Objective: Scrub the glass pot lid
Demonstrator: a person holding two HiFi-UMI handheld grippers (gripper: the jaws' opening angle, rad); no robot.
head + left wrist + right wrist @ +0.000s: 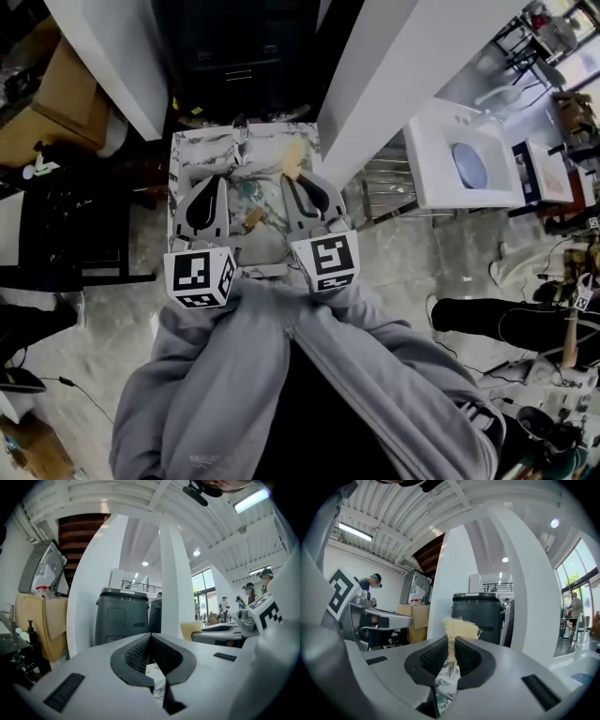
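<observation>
Both grippers are raised level in front of me over a marble-patterned worktop [202,150]. My right gripper [289,180] [451,641] is shut on a pale yellow fibrous scrubber [459,627] [293,157], whose tuft sticks out past the fingertips. Beside it, my left gripper [223,180] [151,637] is shut with nothing between its pads. In the left gripper view the right gripper [225,632] and the scrubber [191,631] show at the right. What looks like the glass pot lid [249,195] with a wooden knob [253,217] lies on the worktop below, between the two grippers.
A dark grey bin [122,616] [480,611] stands ahead between white pillars [176,583]. Cardboard boxes [70,94] are at the left and a white washbasin [464,164] at the right. People stand in the background [253,595]. Cables lie on the floor.
</observation>
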